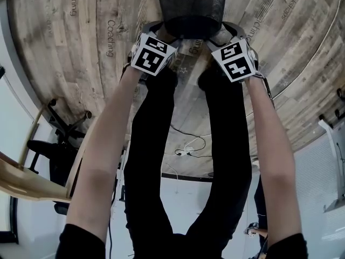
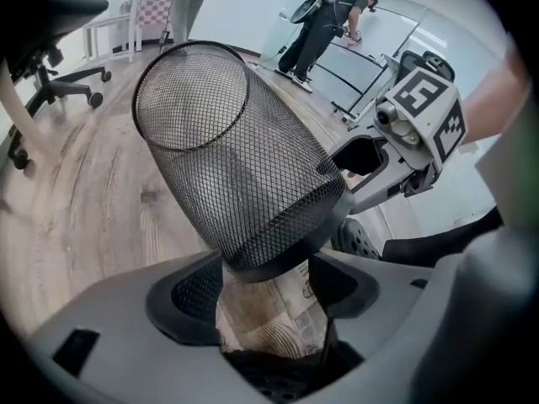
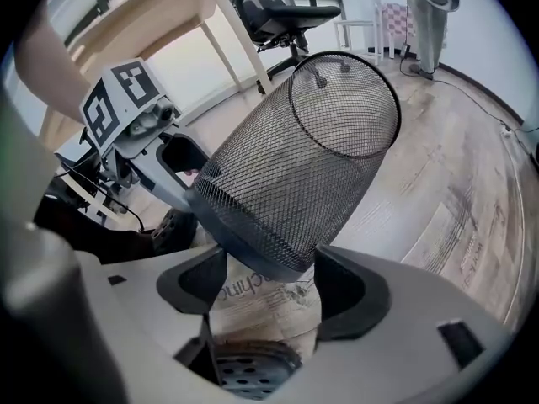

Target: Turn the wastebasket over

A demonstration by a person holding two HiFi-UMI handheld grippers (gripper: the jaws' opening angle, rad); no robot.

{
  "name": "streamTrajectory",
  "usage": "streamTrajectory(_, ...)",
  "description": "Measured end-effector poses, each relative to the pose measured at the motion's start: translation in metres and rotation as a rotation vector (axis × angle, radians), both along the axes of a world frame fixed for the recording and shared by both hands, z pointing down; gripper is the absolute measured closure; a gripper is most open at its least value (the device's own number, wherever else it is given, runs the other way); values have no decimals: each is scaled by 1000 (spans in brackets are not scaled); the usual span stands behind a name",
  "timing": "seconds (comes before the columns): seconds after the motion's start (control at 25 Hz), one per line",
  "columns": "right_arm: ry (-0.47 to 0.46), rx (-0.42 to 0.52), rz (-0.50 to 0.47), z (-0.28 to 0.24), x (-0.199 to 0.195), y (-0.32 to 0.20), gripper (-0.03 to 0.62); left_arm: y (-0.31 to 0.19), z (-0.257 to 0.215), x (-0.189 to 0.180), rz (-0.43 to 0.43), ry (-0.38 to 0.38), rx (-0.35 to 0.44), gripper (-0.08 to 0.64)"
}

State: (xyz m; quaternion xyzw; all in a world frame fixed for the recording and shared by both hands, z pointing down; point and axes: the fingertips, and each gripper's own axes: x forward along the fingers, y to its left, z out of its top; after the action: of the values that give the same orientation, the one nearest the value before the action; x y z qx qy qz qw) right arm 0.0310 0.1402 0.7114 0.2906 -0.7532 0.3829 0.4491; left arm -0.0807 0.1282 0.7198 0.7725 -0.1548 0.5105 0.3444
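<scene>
The wastebasket (image 1: pixel 190 4), made of black wire mesh with a solid dark band round its base, is between the two grippers, just in front of the person's feet. It is tilted. Its narrow base points toward the grippers and its wide open mouth points away from them. In both gripper views the wooden floor (image 1: pixel 64 63) shows under the base band, so this end is lifted from the floor.

The left gripper (image 2: pixel 265 276) is at the left side of the wastebasket's base. Its jaws stand wide, and the base band sits between their tips. The right gripper (image 3: pixel 269 276) is at the opposite side of the same base, also with wide jaws and the band between the tips. In each view the pads seem to press on the band, but the band itself covers part of the contact, so I am not fully sure. Both grippers point steeply down. Their marker cubes are close to the wastebasket, one on each side of it.

The person's forearms reach to the wastebasket from below in the head view, with the legs (image 1: pixel 161 161) in black trousers between them. Behind the wastebasket's mouth stands an office chair (image 3: pixel 282 11) beside a light wooden table (image 3: pixel 152 15). Well beyond the wastebasket, another person (image 2: pixel 324 19) bends forward by a glass wall.
</scene>
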Motion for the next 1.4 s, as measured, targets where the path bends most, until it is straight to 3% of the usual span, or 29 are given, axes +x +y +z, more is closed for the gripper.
streamTrajectory(0.28, -2, 5, -21, -7, -3, -2, 259, 1, -4, -3, -37, -24, -38, 230)
streamTrajectory(0.68, -13, 11, -5, -55, 5, -20, 259, -12, -46, -11, -208, -34, -86, 230)
streamTrajectory(1.04, -6, 32, 33, -98, 24, -41, 259, -51, -87, 8, -355, 23, -78, 227)
streamTrajectory(1.4, -39, 62, 108, -111, 32, -55, 259, -91, -88, 40, -550, 83, -84, 201)
